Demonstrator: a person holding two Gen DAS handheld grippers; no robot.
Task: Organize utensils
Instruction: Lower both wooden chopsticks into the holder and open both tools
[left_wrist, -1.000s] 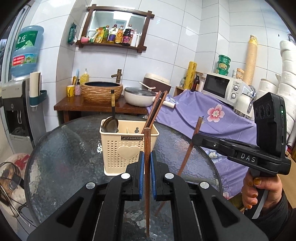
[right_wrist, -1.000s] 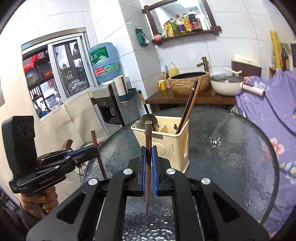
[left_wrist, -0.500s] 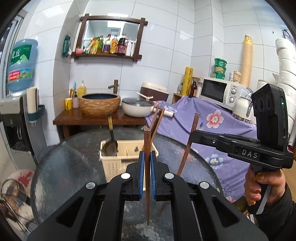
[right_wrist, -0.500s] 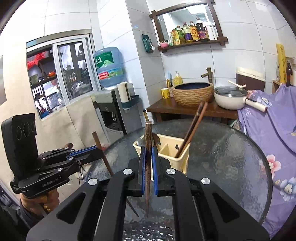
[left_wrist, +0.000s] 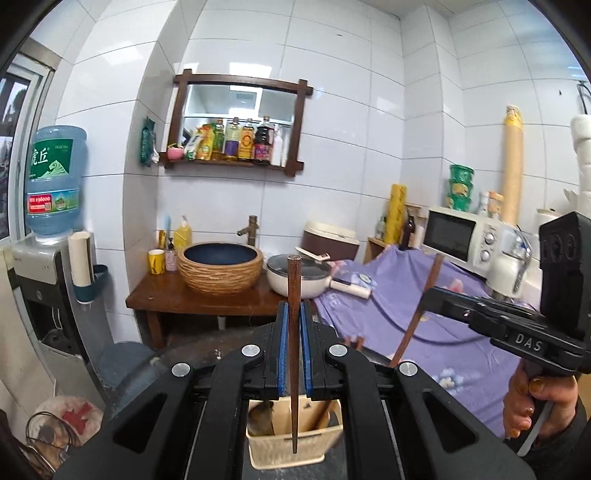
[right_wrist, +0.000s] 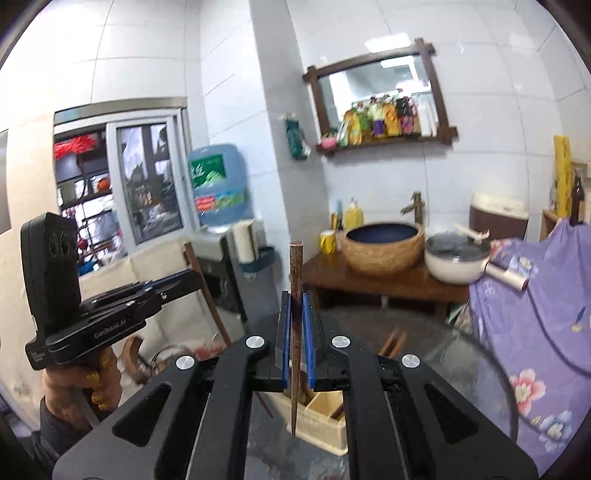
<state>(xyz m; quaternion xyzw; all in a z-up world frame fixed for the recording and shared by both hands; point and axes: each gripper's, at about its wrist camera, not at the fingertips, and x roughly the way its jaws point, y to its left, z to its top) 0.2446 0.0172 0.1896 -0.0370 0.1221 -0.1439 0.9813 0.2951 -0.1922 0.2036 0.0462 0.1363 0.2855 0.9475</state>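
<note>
Above the caddy (left_wrist: 291, 439) near the worktop's (right_wrist: 461, 354) edge: left gripper (left_wrist: 294, 332) and right gripper (right_wrist: 295, 332), jaws each clamping one upright chopstick (left_wrist: 293, 332). Insertion step; next, tips lowered into a compartment, then released.

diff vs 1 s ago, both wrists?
Both hand-held grippers rose and closed in over the cream utensil basket, which dropped to the bottom of each view. Unchanged: left hand-held gripper and right hand-held gripper each clamp one upright wooden chopstick; nothing released.
</note>
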